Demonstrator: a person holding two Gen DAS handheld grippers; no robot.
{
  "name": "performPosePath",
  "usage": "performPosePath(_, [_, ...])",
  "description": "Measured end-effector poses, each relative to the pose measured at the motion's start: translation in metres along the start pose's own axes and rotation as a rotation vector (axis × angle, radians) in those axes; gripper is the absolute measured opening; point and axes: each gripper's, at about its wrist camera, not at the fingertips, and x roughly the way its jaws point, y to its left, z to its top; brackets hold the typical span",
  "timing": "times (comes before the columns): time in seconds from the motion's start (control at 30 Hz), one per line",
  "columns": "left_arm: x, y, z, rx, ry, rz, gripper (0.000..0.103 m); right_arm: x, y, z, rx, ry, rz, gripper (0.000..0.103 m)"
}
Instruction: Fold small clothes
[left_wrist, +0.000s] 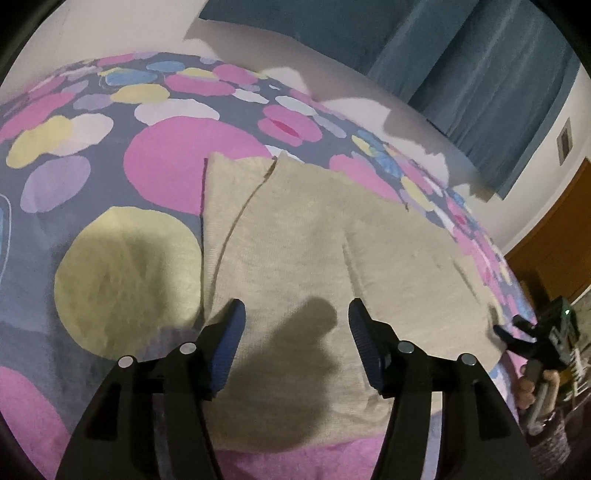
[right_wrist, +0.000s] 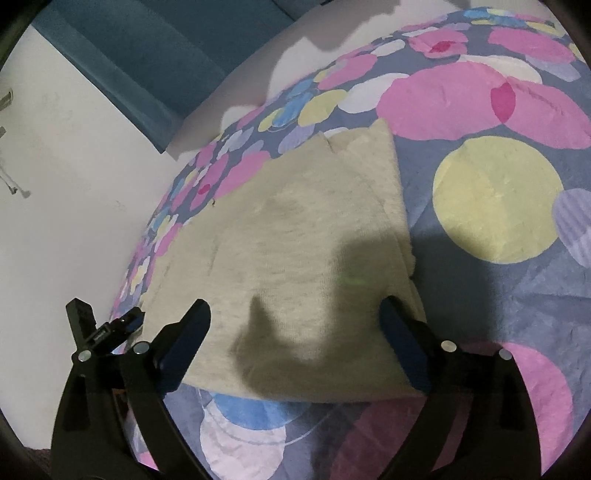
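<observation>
Beige knit garment (left_wrist: 314, 236) is laid flat on a bedspread (left_wrist: 110, 155) w/ pink, yellow & blue circles; folded edges are seen along its far side. L gripper (left_wrist: 297, 332) is held above the near part of the garment, fingers spread wide, nothing between them. R gripper (right_wrist: 295, 332) is likewise held spread over the garment's near edge, empty. Each gripper's shadow is cast on the fabric. Teal curtain (left_wrist: 461, 74) & white wall (right_wrist: 74, 166) are seen behind the bed.
</observation>
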Motion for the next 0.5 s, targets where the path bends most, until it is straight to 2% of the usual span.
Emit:
performPosePath(0.1, [-0.004, 0.004, 0.000, -0.027, -0.013, -0.038, 0.059, 0.000, 0.006, 0.002, 0.027, -0.001, -0.035, 0.093])
performPosePath(0.17, [-0.007, 0.006, 0.000, -0.038, -0.025, -0.068, 0.064, -0.001, 0.016, 0.005, 0.041, 0.001, -0.060, 0.093])
performPosePath(0.3, [-0.015, 0.005, 0.001, -0.034, -0.060, -0.106, 0.074, 0.006, 0.053, 0.015, -0.017, 0.003, -0.019, 0.093])
performPosePath(0.43, [-0.021, 0.007, 0.002, -0.037, -0.103, -0.124, 0.075, 0.044, 0.097, 0.037, -0.067, 0.054, 0.040, 0.093])
performPosePath(0.5, [-0.022, 0.014, 0.003, -0.071, -0.110, -0.136, 0.075, 0.068, 0.114, 0.050, -0.078, 0.085, 0.067, 0.093])
